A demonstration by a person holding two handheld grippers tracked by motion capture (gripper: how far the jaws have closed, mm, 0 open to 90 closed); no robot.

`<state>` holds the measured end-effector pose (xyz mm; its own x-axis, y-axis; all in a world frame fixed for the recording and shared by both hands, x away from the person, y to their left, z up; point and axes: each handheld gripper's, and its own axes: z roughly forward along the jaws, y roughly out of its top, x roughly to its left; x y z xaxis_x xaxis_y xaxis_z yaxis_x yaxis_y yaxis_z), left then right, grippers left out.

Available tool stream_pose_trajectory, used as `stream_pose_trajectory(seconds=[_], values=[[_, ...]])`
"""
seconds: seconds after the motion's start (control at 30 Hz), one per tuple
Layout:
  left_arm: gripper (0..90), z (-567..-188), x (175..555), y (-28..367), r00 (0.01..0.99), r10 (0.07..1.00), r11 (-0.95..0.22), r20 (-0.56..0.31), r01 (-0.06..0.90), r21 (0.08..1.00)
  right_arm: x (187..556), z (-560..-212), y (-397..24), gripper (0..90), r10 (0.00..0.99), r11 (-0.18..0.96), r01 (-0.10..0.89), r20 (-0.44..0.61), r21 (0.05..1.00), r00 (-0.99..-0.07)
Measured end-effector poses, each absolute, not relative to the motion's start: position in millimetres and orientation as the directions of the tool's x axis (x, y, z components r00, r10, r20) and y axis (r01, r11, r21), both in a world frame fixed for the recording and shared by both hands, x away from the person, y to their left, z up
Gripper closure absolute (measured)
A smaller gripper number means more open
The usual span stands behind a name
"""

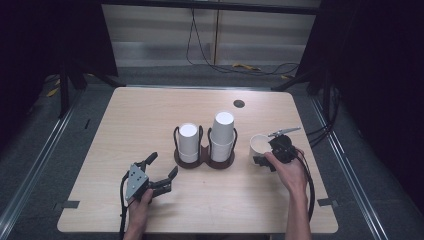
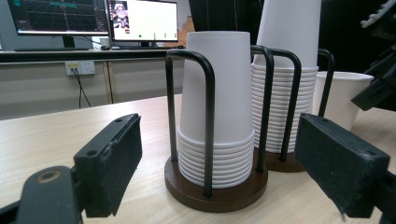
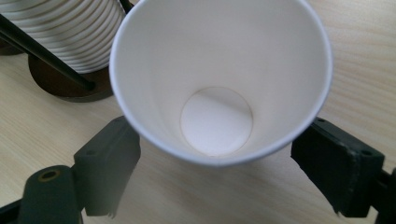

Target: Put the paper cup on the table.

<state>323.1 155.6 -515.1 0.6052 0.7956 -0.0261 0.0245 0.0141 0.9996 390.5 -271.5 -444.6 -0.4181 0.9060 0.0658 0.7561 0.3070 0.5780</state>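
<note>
White and made of paper, a single open-mouthed cup [image 3: 219, 79] stands upright on the pale wooden bench [image 1: 150, 115], just to the right of a dark brown two-post cup holder [image 1: 204, 159]. The right tool [image 1: 272, 155] sits at the cup's near side; in the right gripper view its two black jaws stand apart on either side of the cup's rim, and I cannot tell whether they touch the wall. That view looks down into the cup to its round bottom.

Each of the holder's round bases, ringed by black wire loops, carries a stack of upside-down white paper cups: the shorter left stack [image 2: 217, 107] and the taller right stack [image 2: 286, 79]. The single cup stands near the taller stack, apart from it.

Held in the person's left hand [image 1: 139, 202] at the near left of the bench, well apart from the holder, the left tool [image 1: 162, 172] has its jaws spread wide, gripping nothing and pointing toward the shorter stack.
</note>
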Motion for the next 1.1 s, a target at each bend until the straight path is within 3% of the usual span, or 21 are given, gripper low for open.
stream_pose_trajectory(seconds=[0.5, 0.93, 1.1], values=[[15.5, -515, 323, 156, 0.611, 0.791, 0.008, -0.02, 0.022, 1.0, 348, -456, -268, 13.8, 0.945, 0.193, 0.658, 0.043, 0.728, -0.325], [15.3, -515, 323, 155, 0.607, 0.794, 0.009, -0.022, 0.024, 1.0, 316, -466, -253, 13.8, 0.946, 0.167, 0.532, 0.018, 0.83, -0.324], [15.3, -515, 323, 155, 0.605, 0.796, 0.009, -0.021, 0.022, 1.0, 306, -474, -247, 13.7, 0.941, 0.123, 0.5, 0.06, 0.857, -0.334]])
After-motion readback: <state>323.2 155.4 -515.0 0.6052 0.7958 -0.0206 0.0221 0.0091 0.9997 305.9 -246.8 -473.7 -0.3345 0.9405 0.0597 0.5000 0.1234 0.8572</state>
